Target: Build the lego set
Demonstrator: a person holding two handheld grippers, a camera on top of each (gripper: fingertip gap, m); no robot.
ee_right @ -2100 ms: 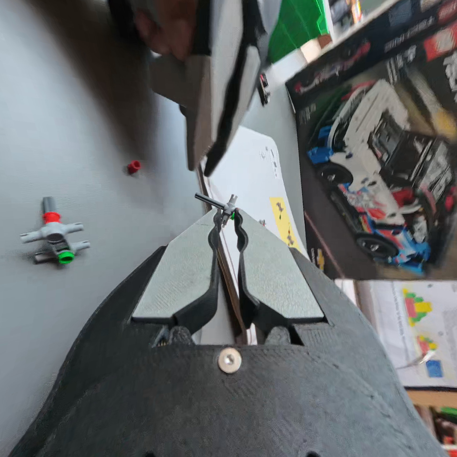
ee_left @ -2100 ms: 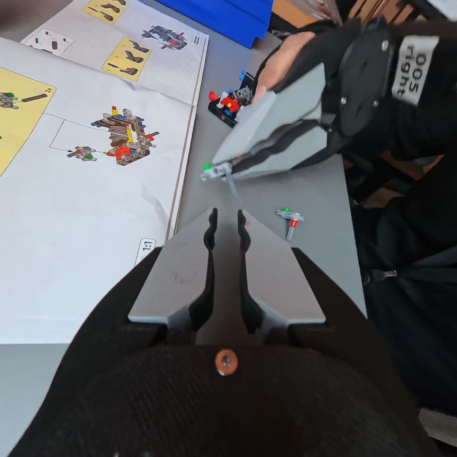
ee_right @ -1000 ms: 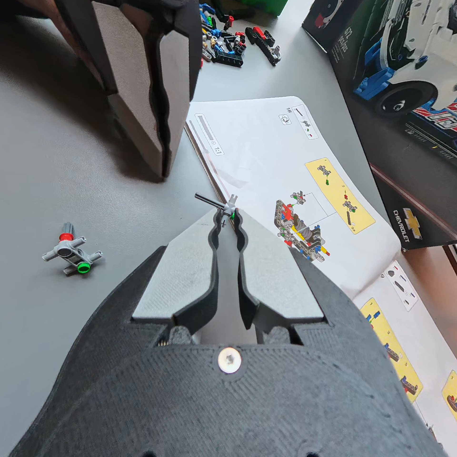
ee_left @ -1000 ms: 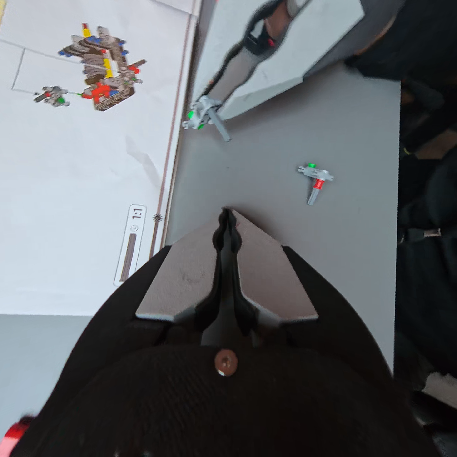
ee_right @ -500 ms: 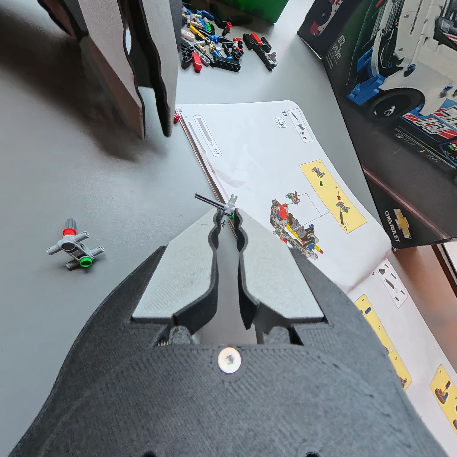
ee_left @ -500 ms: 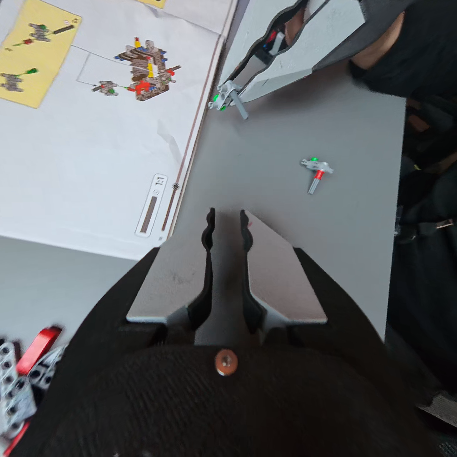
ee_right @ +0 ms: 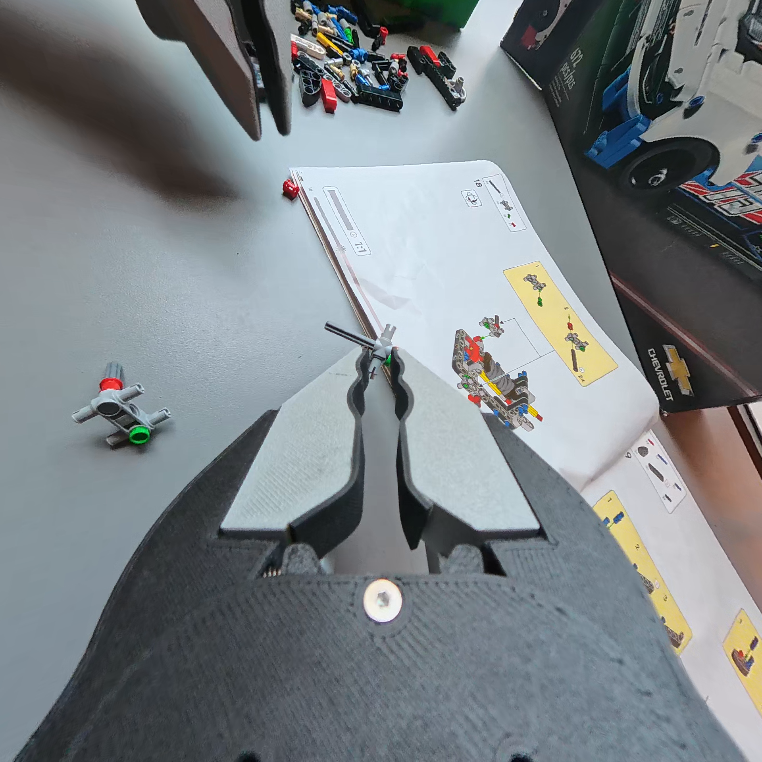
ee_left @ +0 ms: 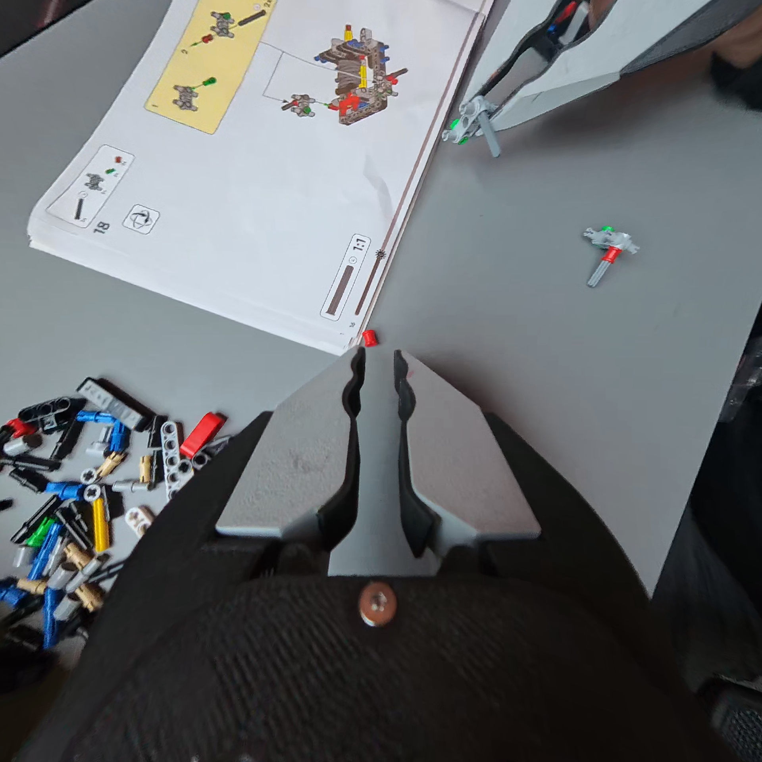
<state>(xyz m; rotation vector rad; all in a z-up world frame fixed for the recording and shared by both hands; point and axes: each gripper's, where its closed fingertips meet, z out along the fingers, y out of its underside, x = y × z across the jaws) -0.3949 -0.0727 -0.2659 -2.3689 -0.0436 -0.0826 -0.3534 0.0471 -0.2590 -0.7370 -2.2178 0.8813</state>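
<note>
A small grey lego connector assembly with a dark axle and green pin (ee_right: 377,344) is clamped between the jaws of the right gripper (ee_right: 377,358) over the open white instruction booklet (ee_left: 247,198), whose print is left unquoted; the left gripper (ee_left: 379,356) is held parted and empty just short of a tiny red bush (ee_left: 370,338); a second grey assembly with red and green ends (ee_right: 119,408) lies apart on the grey table (ee_left: 515,330); a black printed box showing a white and blue car (ee_right: 680,144) is seen beside the booklet.

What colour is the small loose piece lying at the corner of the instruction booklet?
Red. The small bush shows best in the left wrist view, just ahead of the open left gripper.
</note>
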